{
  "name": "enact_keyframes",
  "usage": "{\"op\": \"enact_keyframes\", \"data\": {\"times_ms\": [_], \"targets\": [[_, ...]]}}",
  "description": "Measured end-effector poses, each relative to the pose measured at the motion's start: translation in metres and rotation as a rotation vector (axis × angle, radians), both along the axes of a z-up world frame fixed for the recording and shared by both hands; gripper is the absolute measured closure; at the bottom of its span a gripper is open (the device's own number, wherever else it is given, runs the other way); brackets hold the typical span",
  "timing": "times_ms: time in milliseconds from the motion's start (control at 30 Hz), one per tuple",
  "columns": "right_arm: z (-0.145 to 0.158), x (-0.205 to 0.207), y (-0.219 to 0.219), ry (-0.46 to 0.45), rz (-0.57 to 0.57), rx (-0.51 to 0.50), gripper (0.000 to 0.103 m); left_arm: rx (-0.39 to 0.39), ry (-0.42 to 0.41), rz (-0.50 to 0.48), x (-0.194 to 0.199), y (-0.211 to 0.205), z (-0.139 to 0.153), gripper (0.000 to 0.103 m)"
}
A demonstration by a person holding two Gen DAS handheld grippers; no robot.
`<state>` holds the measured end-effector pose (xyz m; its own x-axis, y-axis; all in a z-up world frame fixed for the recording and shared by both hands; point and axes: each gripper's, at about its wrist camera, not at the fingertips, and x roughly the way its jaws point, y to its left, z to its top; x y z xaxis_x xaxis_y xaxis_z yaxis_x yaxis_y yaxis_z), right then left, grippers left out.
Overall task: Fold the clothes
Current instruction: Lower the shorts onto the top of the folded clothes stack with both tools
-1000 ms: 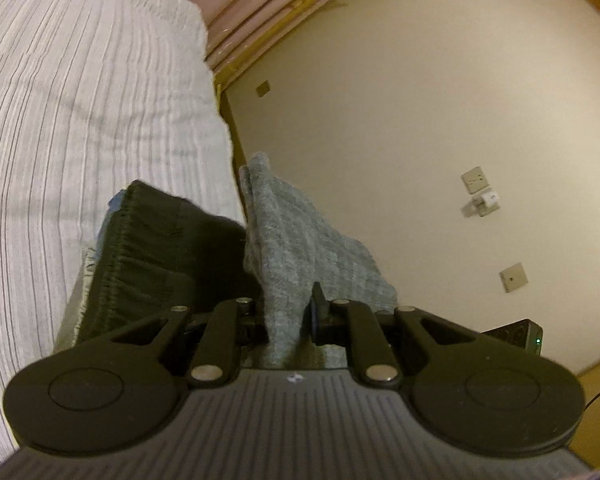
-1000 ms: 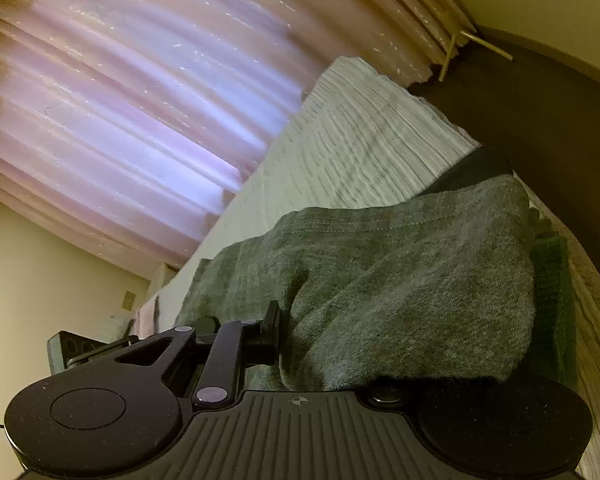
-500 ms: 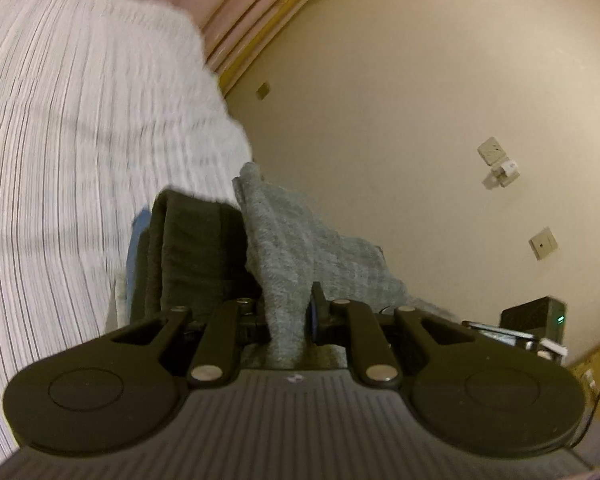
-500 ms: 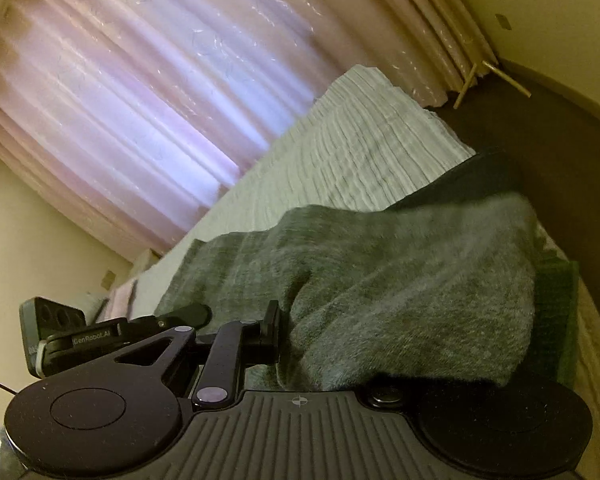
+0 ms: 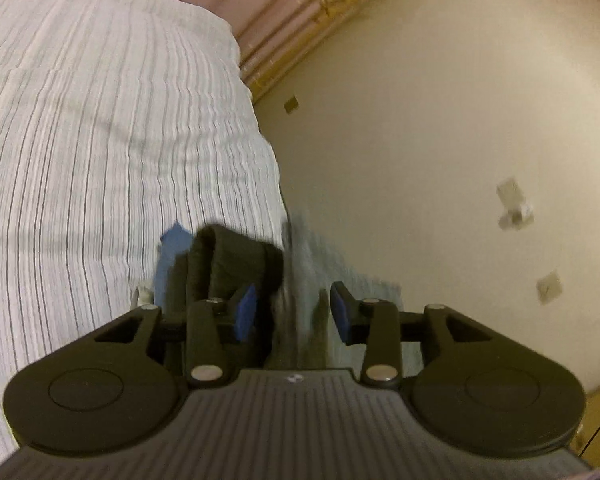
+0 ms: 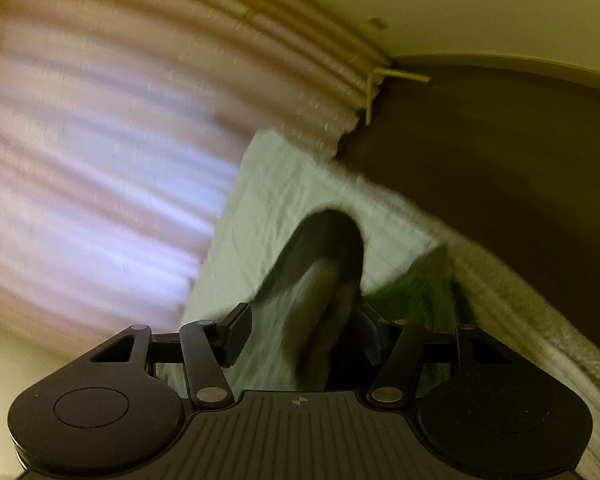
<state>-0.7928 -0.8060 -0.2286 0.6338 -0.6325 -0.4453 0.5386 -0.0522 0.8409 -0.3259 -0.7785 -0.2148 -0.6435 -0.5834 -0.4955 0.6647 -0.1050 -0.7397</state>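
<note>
A grey knitted garment [image 5: 304,280] lies on a stack of folded clothes, with a black garment [image 5: 228,260] and a blue one [image 5: 172,244] beside it, on the edge of the striped bed [image 5: 100,140]. My left gripper [image 5: 292,312] is open, its blue pads [image 5: 246,312] standing apart on either side of the grey fabric. In the blurred right wrist view the grey garment [image 6: 308,320] and a green garment [image 6: 416,292] lie on the bed [image 6: 268,200]. My right gripper [image 6: 304,332] is open, with the grey fabric between its spread fingers.
A beige wall [image 5: 440,140] with sockets [image 5: 514,204] lies right of the bed. Pink curtains [image 6: 100,160] hang behind the bed. A dark floor or panel [image 6: 500,160] is at the right of the right wrist view.
Both grippers have opened and let go of the grey garment, which now rests on the stack. Both views have swung and are blurred by motion.
</note>
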Motion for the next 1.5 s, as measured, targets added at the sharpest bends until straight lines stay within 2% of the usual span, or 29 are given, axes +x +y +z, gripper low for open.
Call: {"op": "enact_keyframes", "data": {"times_ms": [133, 200, 233, 267, 300, 333, 433, 500, 567, 667, 800, 900, 933, 967, 1000, 1033, 1067, 1133, 1267, 1333, 1367, 1433, 1500], "targets": [[-0.013, -0.009, -0.017, -0.076, 0.033, 0.047, 0.044, 0.015, 0.016, -0.002, 0.002, -0.024, 0.002, 0.068], [-0.012, -0.004, -0.024, -0.047, 0.061, 0.059, 0.047, 0.017, 0.019, -0.028, -0.002, -0.033, 0.002, 0.07], [-0.008, -0.003, -0.022, -0.005, 0.071, 0.036, 0.076, 0.019, 0.02, -0.04, -0.005, -0.036, 0.002, 0.072], [-0.002, -0.002, -0.017, 0.03, 0.072, 0.0, 0.092, 0.016, 0.02, -0.054, -0.007, -0.038, 0.003, 0.083], [0.004, -0.001, -0.013, 0.062, 0.073, -0.038, 0.096, 0.0, 0.014, -0.07, -0.009, -0.038, 0.004, 0.093], [0.01, -0.002, -0.008, 0.07, 0.069, -0.09, 0.097, -0.016, 0.007, -0.086, -0.012, -0.039, 0.006, 0.101], [0.036, -0.001, 0.003, 0.165, 0.058, -0.243, 0.097, -0.082, -0.02, -0.108, -0.015, -0.033, 0.013, 0.101], [0.047, 0.001, 0.007, 0.22, 0.053, -0.308, 0.097, -0.139, -0.059, -0.105, -0.016, -0.028, 0.017, 0.101], [0.046, 0.006, 0.007, 0.27, 0.04, -0.31, 0.097, -0.188, -0.072, -0.079, -0.016, -0.022, 0.018, 0.101], [0.034, 0.016, 0.0, 0.362, 0.022, -0.254, 0.099, -0.204, -0.092, -0.034, -0.017, -0.019, 0.015, 0.101], [0.016, 0.026, -0.007, 0.438, 0.004, -0.172, 0.1, -0.174, -0.242, -0.046, -0.031, -0.025, 0.007, 0.101], [0.025, 0.037, -0.007, 0.468, -0.022, -0.122, 0.099, -0.15, -0.314, -0.037, -0.04, -0.03, 0.007, 0.095], [0.03, 0.041, -0.006, 0.504, -0.035, -0.115, 0.092, -0.143, -0.349, -0.029, -0.043, -0.032, 0.008, 0.091], [0.037, 0.044, -0.002, 0.558, -0.047, -0.117, 0.08, -0.151, -0.382, -0.015, -0.045, -0.032, 0.012, 0.09], [0.044, 0.046, 0.005, 0.613, -0.07, -0.138, 0.045, -0.159, -0.415, -0.001, -0.047, -0.031, 0.016, 0.09], [0.052, 0.049, 0.012, 0.664, -0.092, -0.163, 0.033, -0.156, -0.451, 0.032, -0.044, -0.029, 0.021, 0.089], [0.059, 0.053, 0.021, 0.685, -0.093, -0.221, 0.033, -0.153, -0.486, 0.065, -0.042, -0.027, 0.025, 0.087], [0.071, 0.072, 0.037, 0.72, -0.021, -0.294, 0.033, -0.177, -0.503, 0.113, -0.039, -0.014, 0.04, 0.087], [0.073, 0.12, 0.054, 0.702, 0.176, -0.393, 0.033, -0.216, -0.451, -0.002, -0.057, 0.014, 0.058, 0.089], [0.065, 0.146, 0.054, 0.75, 0.231, -0.412, 0.033, -0.234, -0.456, -0.071, -0.073, 0.023, 0.059, 0.091], [0.062, 0.158, 0.053, 0.775, 0.255, -0.417, 0.033, -0.243, -0.488, -0.102, -0.083, 0.026, 0.055, 0.091], [0.047, 0.17, 0.045, 0.832, 0.253, -0.356, 0.034, -0.26, -0.578, -0.126, -0.099, 0.022, 0.042, 0.091], [0.033, 0.169, 0.039, 0.834, 0.231, -0.282, 0.035, -0.287, -0.627, -0.126, -0.108, 0.014, 0.031, 0.09]]}}
